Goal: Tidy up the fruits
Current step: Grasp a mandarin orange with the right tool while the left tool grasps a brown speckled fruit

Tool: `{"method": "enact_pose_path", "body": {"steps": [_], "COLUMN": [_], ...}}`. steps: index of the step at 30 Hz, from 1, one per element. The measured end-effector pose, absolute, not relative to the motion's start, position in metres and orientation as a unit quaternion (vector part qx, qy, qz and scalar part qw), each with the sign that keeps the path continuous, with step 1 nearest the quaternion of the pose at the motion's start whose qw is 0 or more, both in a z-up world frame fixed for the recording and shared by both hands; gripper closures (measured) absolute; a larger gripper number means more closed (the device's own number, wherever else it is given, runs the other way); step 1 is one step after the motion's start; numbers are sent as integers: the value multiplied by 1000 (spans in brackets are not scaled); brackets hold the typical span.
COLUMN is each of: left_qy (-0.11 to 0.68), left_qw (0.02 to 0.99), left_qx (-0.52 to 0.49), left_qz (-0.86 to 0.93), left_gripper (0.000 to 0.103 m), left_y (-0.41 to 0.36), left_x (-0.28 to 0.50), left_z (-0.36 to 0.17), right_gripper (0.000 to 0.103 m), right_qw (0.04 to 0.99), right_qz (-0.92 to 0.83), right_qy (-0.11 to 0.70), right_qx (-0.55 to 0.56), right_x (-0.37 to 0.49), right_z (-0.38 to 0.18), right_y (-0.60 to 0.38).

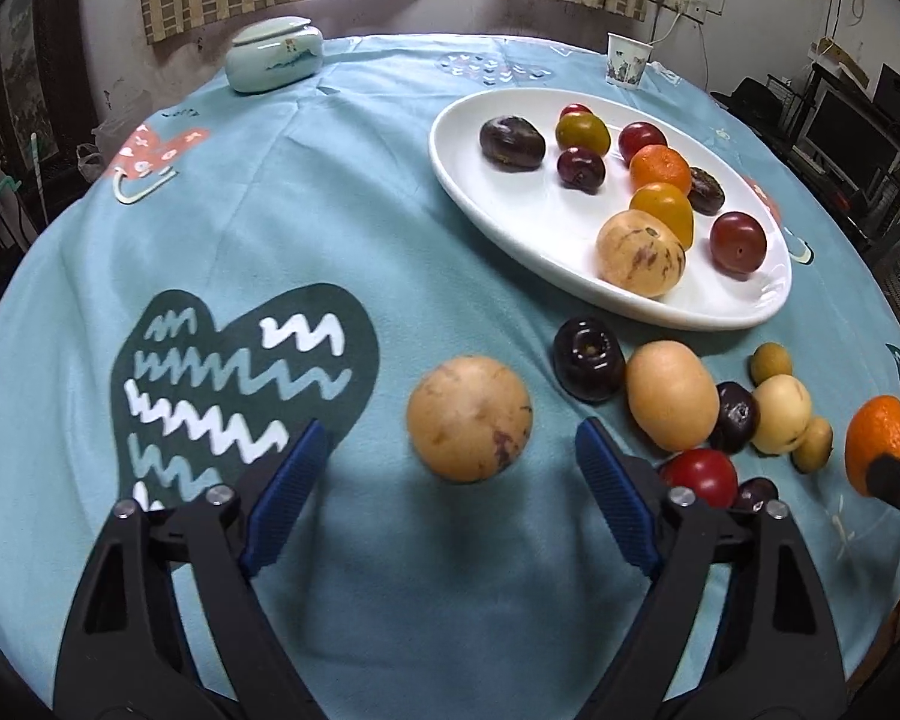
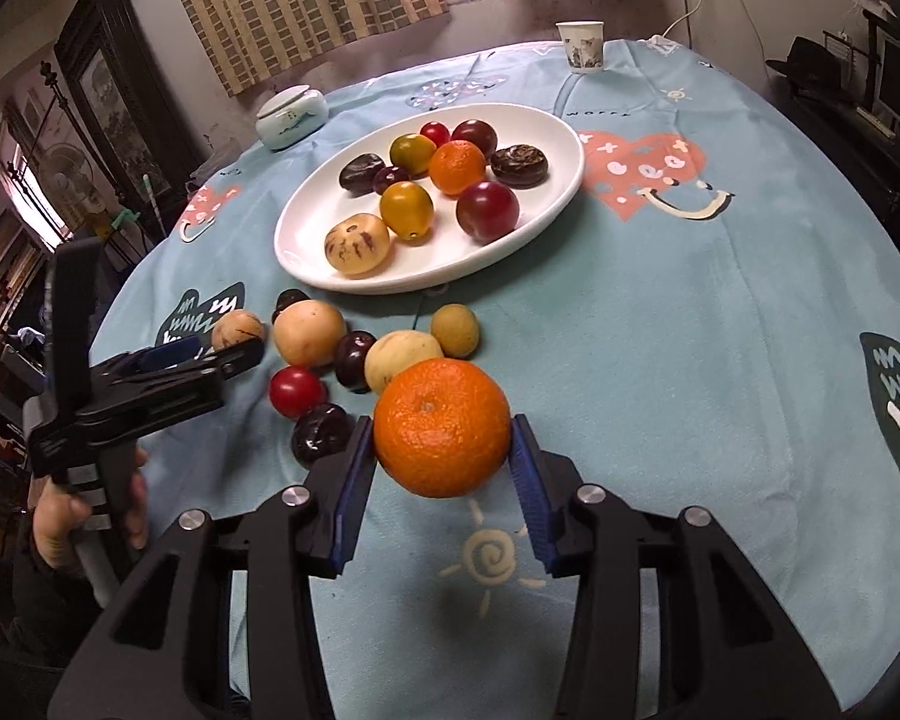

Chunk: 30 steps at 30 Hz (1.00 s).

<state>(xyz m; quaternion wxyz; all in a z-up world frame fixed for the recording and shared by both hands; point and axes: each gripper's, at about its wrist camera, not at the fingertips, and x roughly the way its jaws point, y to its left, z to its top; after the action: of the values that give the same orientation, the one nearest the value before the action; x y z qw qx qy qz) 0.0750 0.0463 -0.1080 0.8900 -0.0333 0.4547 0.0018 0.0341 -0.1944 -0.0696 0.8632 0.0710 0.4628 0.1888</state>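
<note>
My right gripper (image 2: 443, 438) is shut on an orange mandarin (image 2: 442, 427) and holds it above the cloth; the mandarin also shows at the right edge of the left wrist view (image 1: 877, 443). My left gripper (image 1: 450, 441) is open, its blue pads on either side of a tan round fruit (image 1: 469, 418) that lies on the cloth. It also shows in the right wrist view (image 2: 168, 360). A white oval plate (image 1: 510, 216) (image 2: 306, 246) holds several fruits. Loose fruits lie in a cluster (image 1: 672, 396) (image 2: 354, 354) in front of the plate.
A round table with a light-blue patterned cloth (image 1: 270, 192). A pale green lidded jar (image 1: 274, 54) (image 2: 291, 114) and a paper cup (image 1: 628, 60) (image 2: 581, 45) stand at the far edge. Furniture surrounds the table.
</note>
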Motion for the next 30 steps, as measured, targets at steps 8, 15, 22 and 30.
{"method": "enact_pose_path", "body": {"steps": [8, 15, 22, 30], "left_qy": [442, 427, 419, 413], "left_qw": [895, 901, 905, 909], "left_qx": [-52, -44, -29, 3], "left_qz": [-31, -63, -74, -61], "left_gripper": [63, 63, 63, 62], "left_y": [44, 29, 24, 30], "left_x": [59, 30, 23, 68], "left_z": [-93, -66, -53, -28], "right_gripper": [58, 58, 58, 58], "right_qw": [867, 865, 863, 863], "right_qz": [195, 199, 201, 223], "right_qy": [453, 455, 458, 451], "right_qx": [71, 72, 74, 44], "right_x": [27, 25, 23, 47], "right_z": [-62, -63, -67, -50], "right_y": [-192, -189, -189, -171]}}
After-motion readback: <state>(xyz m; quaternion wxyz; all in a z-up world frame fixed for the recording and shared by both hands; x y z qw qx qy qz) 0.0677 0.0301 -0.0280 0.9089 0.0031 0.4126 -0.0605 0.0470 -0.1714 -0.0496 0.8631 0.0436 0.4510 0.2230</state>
